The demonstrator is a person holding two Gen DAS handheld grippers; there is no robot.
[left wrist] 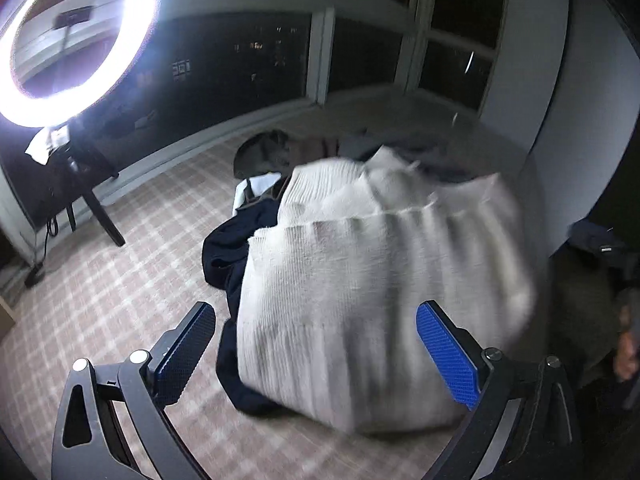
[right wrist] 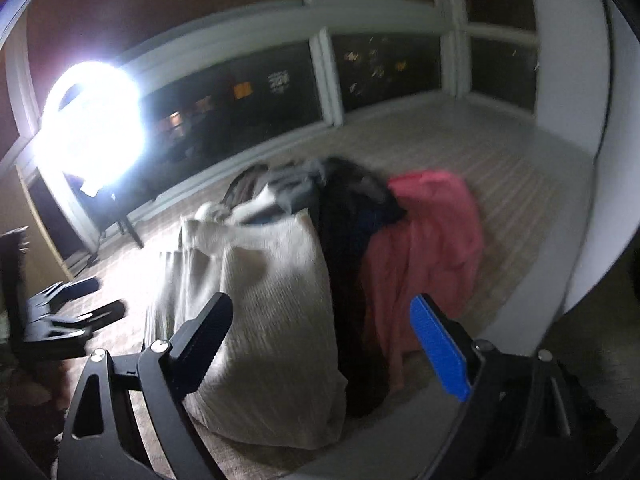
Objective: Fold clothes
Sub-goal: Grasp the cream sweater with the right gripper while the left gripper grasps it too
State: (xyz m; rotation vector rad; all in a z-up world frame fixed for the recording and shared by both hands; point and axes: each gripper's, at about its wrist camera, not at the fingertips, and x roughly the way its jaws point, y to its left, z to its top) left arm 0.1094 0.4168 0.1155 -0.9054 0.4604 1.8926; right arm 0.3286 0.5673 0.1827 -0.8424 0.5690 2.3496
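So this looks like the very start of a fold, the bit where you pick a piece off the pile. Both grippers are pointed down at a heap of clothes on a checked bedspread [left wrist: 120, 292], and nothing is gripped yet.

In the left wrist view, the left gripper [left wrist: 316, 344] has its jaws spread wide, with a cream knit sweater [left wrist: 360, 280] filling the middle and lower right of the frame between the fingers. The pads don't appear to press on it, so I'd call it empty. A dark navy garment [left wrist: 228, 252] pokes out from under the sweater's left edge. The ring light [left wrist: 76, 40] blazes in the upper left.

In the right wrist view, the right gripper [right wrist: 320, 344] is also wide apart and holding nothing. The sweater [right wrist: 260, 320] sits at lower centre-left, a black garment [right wrist: 352, 240] runs down the middle, and a pink garment [right wrist: 432, 248] lies to the right of it, all touching in one heap. The other gripper shows blurred at the left edge.

Everything is smeared, so fine detail is hard to tell. I can't make out where the sweater's hem or shoulders are.

My guess for next: the sweater is on top and nearest, so each gripper needs to find an edge or corner of it, close on that alone without pinching the dark stuff underneath, then lift it clear and spread it flat on bare bedspread.
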